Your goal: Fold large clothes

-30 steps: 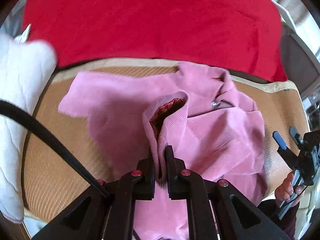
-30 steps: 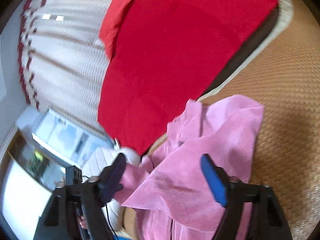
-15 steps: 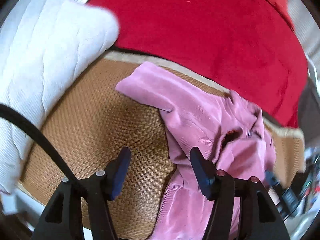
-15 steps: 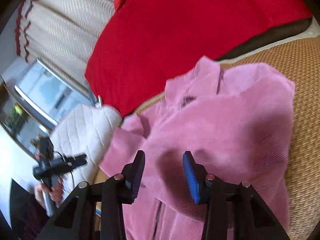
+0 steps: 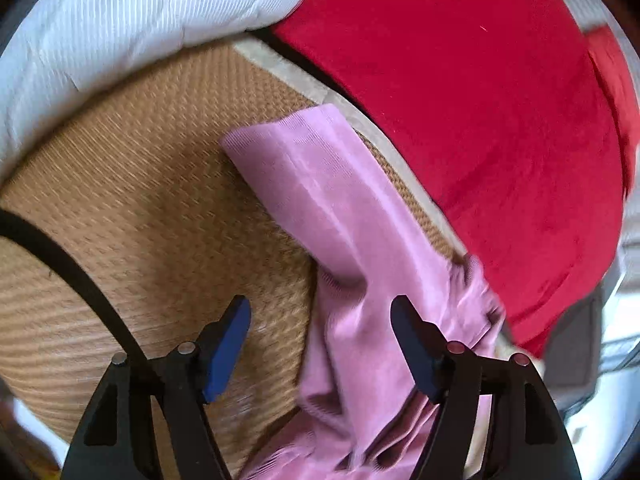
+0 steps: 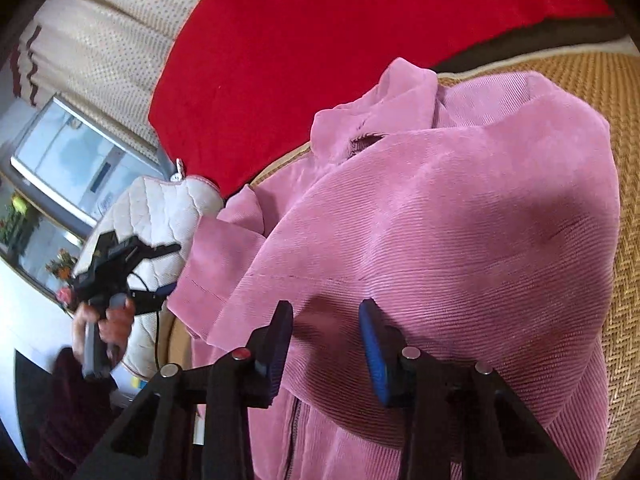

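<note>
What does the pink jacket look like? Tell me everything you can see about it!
The pink jacket looks soft and finely ribbed, like corduroy. It lies rumpled, partly folded over itself, on a woven tan mat, with its collar toward a red cushion. One sleeve stretches flat across the mat, its cuff end nearing the mat's pale border. A white quilted pillow sits beside it. Both the left gripper and right gripper have open jaws; neither grips the cloth.

A pink ribbed jacket lies on a tan woven mat, beside a red cushion.
</note>
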Demonstrator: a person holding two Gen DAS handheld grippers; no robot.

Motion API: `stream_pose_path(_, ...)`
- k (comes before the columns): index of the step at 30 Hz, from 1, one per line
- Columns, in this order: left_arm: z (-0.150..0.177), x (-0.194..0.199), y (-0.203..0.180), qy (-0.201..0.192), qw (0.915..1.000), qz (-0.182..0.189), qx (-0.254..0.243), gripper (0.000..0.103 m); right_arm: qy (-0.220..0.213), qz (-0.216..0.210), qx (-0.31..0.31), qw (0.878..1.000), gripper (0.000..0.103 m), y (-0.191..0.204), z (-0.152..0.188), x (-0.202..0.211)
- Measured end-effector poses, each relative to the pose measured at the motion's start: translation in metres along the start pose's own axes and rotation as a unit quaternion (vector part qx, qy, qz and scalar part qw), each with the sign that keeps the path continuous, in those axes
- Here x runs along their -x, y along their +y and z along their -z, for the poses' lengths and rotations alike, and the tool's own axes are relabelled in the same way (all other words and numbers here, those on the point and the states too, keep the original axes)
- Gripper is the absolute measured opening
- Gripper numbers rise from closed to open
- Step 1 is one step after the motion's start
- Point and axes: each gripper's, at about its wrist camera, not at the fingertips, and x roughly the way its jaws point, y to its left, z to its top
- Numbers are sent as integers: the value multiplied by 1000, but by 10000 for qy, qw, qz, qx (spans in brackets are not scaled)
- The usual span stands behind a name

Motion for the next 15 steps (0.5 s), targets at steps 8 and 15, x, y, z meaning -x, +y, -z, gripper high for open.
stream_pose_path(8,-11,-28,-13,-42,9997,220,57,71,19,-47,22,10000,38,3,-2,-1)
stream_pose_path(15,-13,-45,-20,-46,9997,60,-244,10,27,-56,87,9999,38,4,-2,-2)
